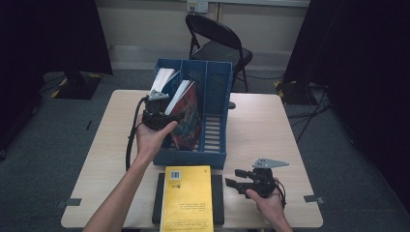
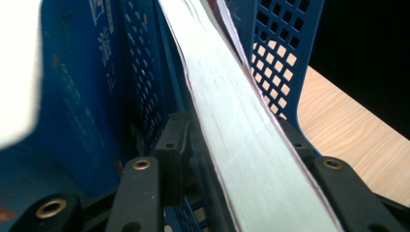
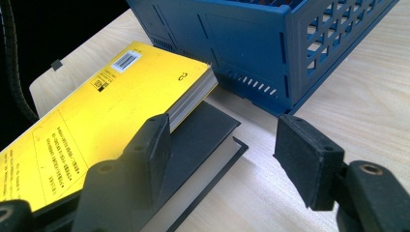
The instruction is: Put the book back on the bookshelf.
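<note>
Left gripper (image 1: 162, 121): I have its jaws clamped on the page edge of the colourful book (image 1: 187, 116); in the left gripper view the pale page block (image 2: 241, 140) runs straight up between the two black jaws.
Book position: it sits tilted in the middle slot of the blue file rack (image 1: 215, 104), top leaning toward 11 o'clock, not yet upright against a divider.
Neighbour: a white-paged book (image 1: 162, 79) stands in the slot at 10 o'clock from my left gripper, just beside the one I hold.
Right gripper (image 1: 241, 182): its jaws stand apart and hold nothing; it hovers over the table near the front right corner of the stack.
Stack: the yellow book (image 3: 96, 111) lies flat on a black book (image 3: 203, 133), at 6 o'clock from the rack and almost touching its front wall.
Table (image 1: 261, 125): bare wood at 3 o'clock of the rack.
Risk, slip: I grip only the page edge, so I judge the covers could splay and the book slide down out of the jaws.
Risk, snag: the tilted cover could catch the perforated divider (image 2: 270, 53) if I push on without straightening.
Risk, rack shift: nothing braces the rack; a hard push could shove it toward 12 o'clock.
Risk, right side: reaching for the yellow book could pinch the black one too.
</note>
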A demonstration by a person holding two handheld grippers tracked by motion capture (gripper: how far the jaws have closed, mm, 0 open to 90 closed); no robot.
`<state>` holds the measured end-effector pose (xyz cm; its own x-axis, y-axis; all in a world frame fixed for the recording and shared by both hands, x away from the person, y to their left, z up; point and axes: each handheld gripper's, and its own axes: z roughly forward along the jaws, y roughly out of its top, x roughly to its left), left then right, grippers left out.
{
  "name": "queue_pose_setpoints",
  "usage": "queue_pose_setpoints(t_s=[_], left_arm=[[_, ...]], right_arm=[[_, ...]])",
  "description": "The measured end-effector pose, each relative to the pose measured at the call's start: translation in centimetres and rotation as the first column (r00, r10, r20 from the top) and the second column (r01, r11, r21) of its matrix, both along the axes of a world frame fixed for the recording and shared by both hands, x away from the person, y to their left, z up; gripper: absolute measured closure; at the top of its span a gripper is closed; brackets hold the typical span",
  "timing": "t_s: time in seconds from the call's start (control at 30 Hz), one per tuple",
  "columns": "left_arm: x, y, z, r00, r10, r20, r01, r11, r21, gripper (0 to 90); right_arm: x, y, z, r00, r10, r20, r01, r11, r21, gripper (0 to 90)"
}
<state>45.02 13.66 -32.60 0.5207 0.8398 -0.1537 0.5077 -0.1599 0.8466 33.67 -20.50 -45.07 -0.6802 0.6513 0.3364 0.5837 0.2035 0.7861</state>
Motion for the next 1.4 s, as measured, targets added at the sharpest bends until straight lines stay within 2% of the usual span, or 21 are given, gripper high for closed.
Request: queue_pose_setpoints(t_s=[0.13,0.3,0.37,0.47,0.57,0.7,0.77,0.87,0.9,1.03,1.13,1.27,1.33,1.4], left_arm=[[0.1,0.1,0.5,0.9998,-0.014,-0.012,0.015,0.9999,0.009,56.9],[0.7,0.0,1.3,0.9972,-0.019,-0.072,0.021,0.9994,0.027,56.5],[0.8,0.0,1.6,0.9960,-0.018,-0.087,0.019,0.9996,0.019,56.0],[1.1,-0.2,2.0,0.9931,-0.018,-0.116,0.024,0.9983,0.053,56.5],[1.3,-0.3,2.4,0.9888,-0.016,-0.148,0.026,0.9974,0.068,56.5],[1.3,-0.6,2.7,0.9861,-0.007,-0.166,0.022,0.9960,0.086,56.6],[1.3,-0.7,2.9,0.9879,-0.005,-0.155,0.020,0.9951,0.096,57.4],[1.4,-0.6,3.3,0.9880,-0.003,-0.155,0.015,0.9970,0.076,58.3],[1.4,-0.7,3.5,0.9881,-0.005,-0.154,0.018,0.9965,0.081,58.4],[1.7,-1.1,4.0,0.9841,-0.009,-0.177,0.030,0.9926,0.117,58.4],[2.0,-1.5,4.3,0.9810,-0.004,-0.194,0.027,0.9929,0.116,58.4],[2.6,-2.4,4.8,0.9735,0.009,-0.229,0.025,0.9890,0.146,57.5],[3.2,-2.9,4.9,0.9643,0.009,-0.265,0.037,0.9852,0.168,56.8],[3.9,-3.3,4.9,0.9483,0.018,-0.317,0.048,0.9793,0.197,56.8]], right_arm=[[0.0,0.0,0.0,1.0000,0.001,0.000,-0.001,1.000,-0.001,37.5],[0.0,0.1,0.0,1.0000,0.003,0.000,-0.003,1.000,-0.002,37.5],[0.0,0.1,0.0,1.0000,0.002,0.000,-0.002,1.000,-0.003,37.5],[0.1,0.1,0.0,1.0000,0.004,0.000,-0.004,1.000,-0.003,37.5],[0.1,0.1,0.0,1.0000,0.005,0.000,-0.005,1.000,-0.003,37.5],[0.1,0.0,0.0,1.0000,0.001,0.001,-0.001,1.000,0.000,37.4],[0.1,0.0,0.0,1.0000,0.000,0.000,0.000,1.000,0.001,37.5],[0.0,0.0,0.0,1.0000,0.001,0.000,-0.001,1.000,0.001,37.4],[0.0,0.0,0.0,1.0000,-0.001,-0.001,0.001,1.000,0.001,37.4],[0.1,-0.1,0.0,1.0000,-0.002,0.000,0.002,1.000,0.001,37.4],[0.0,0.0,0.0,1.0000,0.002,0.000,-0.002,1.000,0.001,37.4],[0.0,0.0,0.0,1.0000,0.002,0.001,-0.002,1.000,0.000,37.4],[0.0,0.0,0.0,1.0000,-0.001,0.001,0.001,1.000,0.002,37.4],[0.0,-0.1,0.0,1.0000,0.001,0.001,-0.001,1.000,0.002,37.4]])
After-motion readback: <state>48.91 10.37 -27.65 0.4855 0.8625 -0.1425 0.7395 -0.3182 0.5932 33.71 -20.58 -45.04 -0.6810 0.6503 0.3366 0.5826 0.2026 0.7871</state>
